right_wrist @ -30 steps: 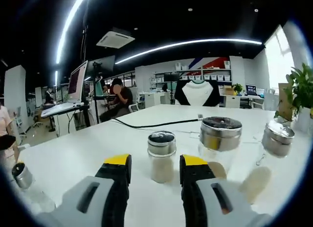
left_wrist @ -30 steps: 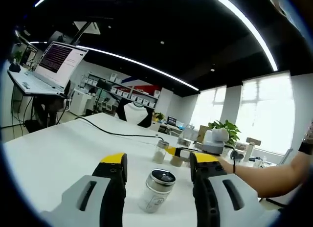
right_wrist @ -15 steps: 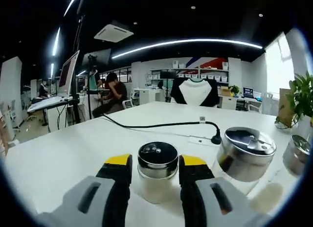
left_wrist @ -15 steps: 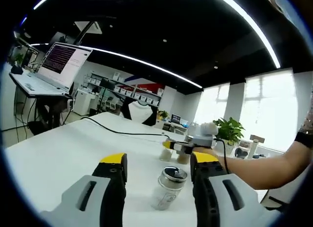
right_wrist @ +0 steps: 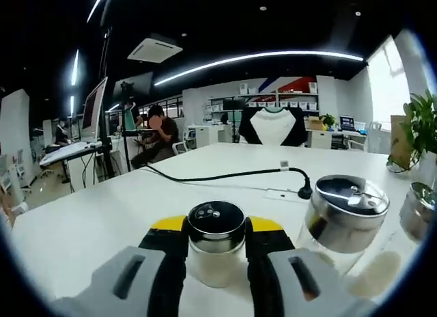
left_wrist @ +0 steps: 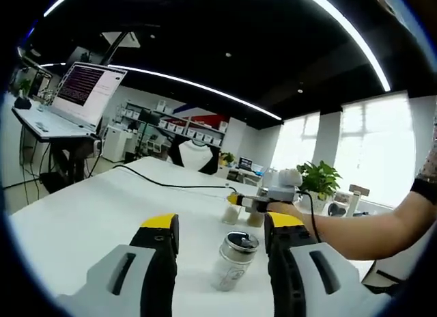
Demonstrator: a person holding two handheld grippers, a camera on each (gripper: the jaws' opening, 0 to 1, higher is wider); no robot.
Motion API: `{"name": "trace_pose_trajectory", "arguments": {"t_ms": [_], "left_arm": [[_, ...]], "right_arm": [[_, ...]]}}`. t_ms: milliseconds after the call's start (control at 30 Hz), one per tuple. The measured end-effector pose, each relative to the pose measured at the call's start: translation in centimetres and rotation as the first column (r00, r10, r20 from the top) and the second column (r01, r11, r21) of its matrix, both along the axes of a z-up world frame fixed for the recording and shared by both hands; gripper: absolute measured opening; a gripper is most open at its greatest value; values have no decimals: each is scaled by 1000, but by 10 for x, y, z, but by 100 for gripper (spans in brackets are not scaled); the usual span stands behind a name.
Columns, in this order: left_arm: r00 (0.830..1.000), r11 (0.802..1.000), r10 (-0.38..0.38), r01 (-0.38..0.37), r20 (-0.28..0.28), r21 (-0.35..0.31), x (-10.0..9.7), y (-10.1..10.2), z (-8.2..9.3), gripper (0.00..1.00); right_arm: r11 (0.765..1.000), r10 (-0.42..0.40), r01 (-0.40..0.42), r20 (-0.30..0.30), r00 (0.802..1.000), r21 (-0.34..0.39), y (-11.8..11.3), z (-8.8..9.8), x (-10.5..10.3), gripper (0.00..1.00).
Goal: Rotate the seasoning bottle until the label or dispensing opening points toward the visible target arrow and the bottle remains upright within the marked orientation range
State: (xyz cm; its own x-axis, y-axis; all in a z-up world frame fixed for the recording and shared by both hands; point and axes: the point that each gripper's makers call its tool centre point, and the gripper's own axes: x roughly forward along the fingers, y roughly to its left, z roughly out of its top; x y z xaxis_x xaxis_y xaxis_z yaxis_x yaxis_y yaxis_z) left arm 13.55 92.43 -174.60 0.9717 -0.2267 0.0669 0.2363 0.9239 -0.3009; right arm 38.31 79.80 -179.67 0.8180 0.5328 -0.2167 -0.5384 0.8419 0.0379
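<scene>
Right gripper [right_wrist: 216,243] — jaws closed onto the seasoning bottle [right_wrist: 216,252], which stands upright on the white table [right_wrist: 102,214], long axis vertical, dead ahead between them. Left gripper [left_wrist: 218,243] stands open around a second bottle [left_wrist: 232,262], not gripping; no arrow visible

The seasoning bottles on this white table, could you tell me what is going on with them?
A person holds a gripper in each hand. The right gripper has its fingers closed around a small upright bottle with a dark cap. The left gripper is open, with a tilted silver-capped bottle standing between its fingers.
</scene>
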Motion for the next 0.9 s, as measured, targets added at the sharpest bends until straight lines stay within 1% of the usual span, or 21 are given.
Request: {"name": "trace_pose_trajectory", "arguments": {"t_ms": [33, 167, 267, 333, 400, 467, 533, 567, 633, 700, 733, 767, 800, 833, 867, 900], "left_arm": [[1000, 1000, -3, 3, 6, 4, -1, -2, 3, 53], [999, 998, -40, 39, 35, 42, -3, -18, 17, 53], [994, 992, -93, 89, 49, 89, -7, -41, 25, 52], [992, 988, -117, 111, 54, 111, -9, -51, 28, 51], [985, 975, -165, 155, 52, 159, -13, -69, 31, 50], [977, 952, -212, 199, 31, 233, -18, -90, 30, 48], [971, 934, -240, 228, 13, 275, -20, -105, 27, 45], [966, 923, -257, 245, 1, 298, -21, -117, 25, 45], [960, 911, -278, 269, -16, 314, -21, -134, 22, 45], [952, 898, -300, 302, -55, 321, -21, -148, 14, 46], [947, 886, -309, 320, -87, 335, -21, -156, 7, 48], [943, 876, -309, 332, -121, 350, -20, -163, 0, 50], [940, 869, -309, 341, -146, 359, -19, -167, -5, 52], [932, 858, -316, 360, -174, 368, -19, -174, -10, 54], [929, 853, -321, 369, -185, 368, -19, -177, -12, 57], [926, 852, -324, 375, -195, 366, -19, -179, -14, 60]], "right_arm": [[1000, 13, -13, -13, 1000, 17, 2, 0, -5, 29], [998, 64, -64, -8, 998, 10, 0, 4, -26, 29], [995, 95, -94, -10, 995, 20, -5, 8, -46, 29], [993, 113, -113, -6, 994, 29, -10, 12, -59, 29], [992, 125, -125, 2, 992, 35, -13, 16, -68, 28], [987, 146, -147, 8, 989, 59, -21, 25, -85, 28], [983, 160, -160, 6, 987, 85, -30, 33, -102, 28], [982, 166, -166, 4, 986, 96, -34, 36, -109, 28], [974, 193, -192, 5, 981, 121, -43, 44, -129, 28], [966, 214, -212, 1, 977, 145, -52, 51, -149, 28], [961, 229, -225, -7, 973, 163, -57, 56, -163, 28], [954, 245, -239, -13, 969, 179, -63, 61, -177, 28], [951, 251, -245, -12, 968, 189, -67, 65, -187, 28], [947, 261, -255, -6, 965, 194, -70, 70, -196, 28], [942, 278, -274, 4, 961, 193, -72, 74, -206, 28], [940, 283, -279, 8, 959, 196, -73, 77, -210, 28]]}}
